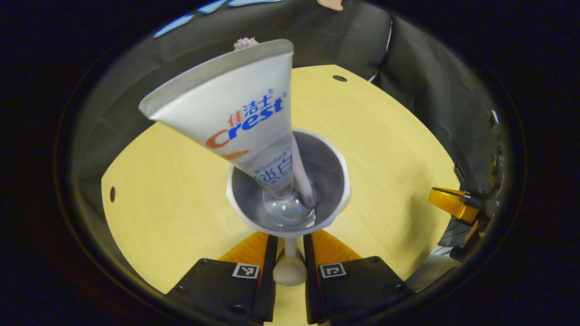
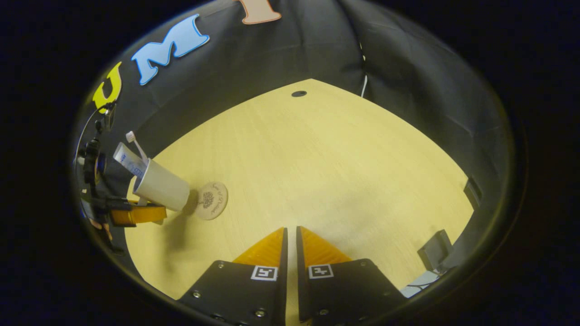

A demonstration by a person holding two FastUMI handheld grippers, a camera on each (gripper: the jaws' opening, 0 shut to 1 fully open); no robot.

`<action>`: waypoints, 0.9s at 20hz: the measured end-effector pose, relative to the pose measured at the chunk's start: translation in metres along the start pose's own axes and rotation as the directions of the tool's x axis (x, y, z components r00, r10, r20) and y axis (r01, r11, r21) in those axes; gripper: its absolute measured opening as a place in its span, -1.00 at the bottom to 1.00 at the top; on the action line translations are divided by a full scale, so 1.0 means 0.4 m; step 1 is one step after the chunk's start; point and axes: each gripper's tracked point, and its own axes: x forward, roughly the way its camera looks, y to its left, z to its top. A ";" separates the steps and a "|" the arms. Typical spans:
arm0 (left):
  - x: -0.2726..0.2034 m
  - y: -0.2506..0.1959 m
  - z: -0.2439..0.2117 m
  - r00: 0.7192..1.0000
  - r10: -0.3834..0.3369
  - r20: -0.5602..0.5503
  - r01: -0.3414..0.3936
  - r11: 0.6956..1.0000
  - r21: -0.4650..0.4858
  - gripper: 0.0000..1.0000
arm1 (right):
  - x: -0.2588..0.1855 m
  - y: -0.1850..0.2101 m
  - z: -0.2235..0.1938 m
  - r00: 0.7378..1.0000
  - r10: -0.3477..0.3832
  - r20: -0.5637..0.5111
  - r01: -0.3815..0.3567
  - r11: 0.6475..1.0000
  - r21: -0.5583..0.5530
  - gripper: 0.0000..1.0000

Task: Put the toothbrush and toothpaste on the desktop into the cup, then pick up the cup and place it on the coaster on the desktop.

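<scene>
**Cup with its 2 items held above the desk, near the coaster**

The desktop (image 2: 317,172) is the largest thing: a smooth, pale yellow wooden board with a fine grain and a small dark round hole (image 2: 299,93) near its far edge. Black cloth walls stand around it.

The cup (image 1: 290,185) is white, round and smooth, wider at the rim, with a greyish glossy inside. In the right gripper view the cup (image 2: 162,185) is lifted and tilted, with a shadow on the wood below it, just beside the coaster (image 2: 211,200). The coaster is a flat, round, light brown disc with a dark drawing, lying on the desktop.

Inside the cup stand 2 things. The toothpaste (image 1: 235,108) is a soft white tube with a flat crimped end pointing up and its clear cap at the bottom. The toothbrush (image 1: 302,174) is a thin pale pink stick that leans beside the tube; its bristle head (image 2: 130,135) rises over the rim.

The left gripper (image 1: 290,246), with orange ribbed fingers, is clenched on the cup's thin handle. The right gripper (image 2: 291,244) has its fingers nearly together with nothing between them, above bare wood.
</scene>
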 end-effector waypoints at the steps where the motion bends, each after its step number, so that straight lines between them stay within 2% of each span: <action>1: 0.005 -0.010 0.004 1.000 -0.005 -0.004 0.005 1.000 0.009 -0.31 | -0.001 -0.005 0.002 1.000 -0.002 0.000 0.002 1.000 0.006 -0.79; 13: 0.051 -0.099 -0.001 0.997 -0.043 -0.062 0.046 0.998 0.035 -0.32 | -0.010 -0.095 -0.013 0.999 -0.037 -0.020 0.039 0.997 0.073 -0.79; 16: 0.063 -0.104 -0.012 0.997 -0.032 -0.074 0.035 0.999 0.041 -0.31 | -0.011 -0.111 -0.013 0.999 -0.043 -0.023 0.045 0.995 0.085 -0.79; 18: 0.070 -0.098 -0.015 0.997 0.001 -0.073 0.004 0.998 0.068 -0.32 | -0.015 -0.119 -0.016 0.999 -0.046 -0.028 0.049 0.994 0.096 -0.79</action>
